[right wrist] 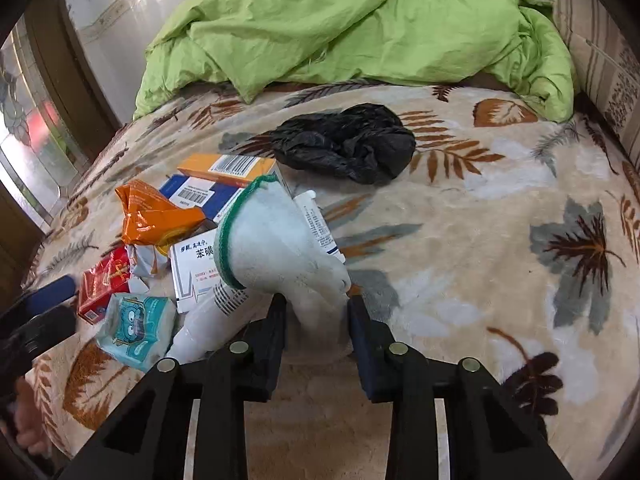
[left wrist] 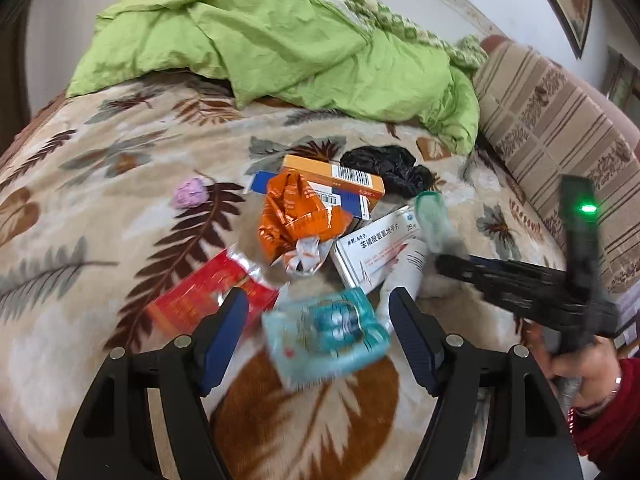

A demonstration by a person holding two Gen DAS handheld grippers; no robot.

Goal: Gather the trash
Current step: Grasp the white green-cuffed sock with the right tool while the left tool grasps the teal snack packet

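Note:
A pile of trash lies on a leaf-patterned blanket (left wrist: 100,220). Nearest is a teal tissue pack (left wrist: 326,328), lying between the fingers of my left gripper (left wrist: 320,306), which is open and not pressing on it. Behind the pack are a red carton (left wrist: 200,296), a crumpled orange wrapper (left wrist: 296,216), a white medicine box (left wrist: 372,252), an orange box (left wrist: 332,176) and a black plastic bag (right wrist: 352,144). My right gripper (right wrist: 316,312) is shut on the finger end of a white glove (right wrist: 272,248) with a green cuff, lifted over the pile. A white bottle (right wrist: 208,320) lies under the glove.
A rumpled green duvet (left wrist: 280,40) covers the far end of the bed. A striped pillow (left wrist: 560,140) lies along the right side. A small purple paper wad (left wrist: 190,194) sits left of the pile. A hand in a red sleeve (left wrist: 588,368) holds the right gripper.

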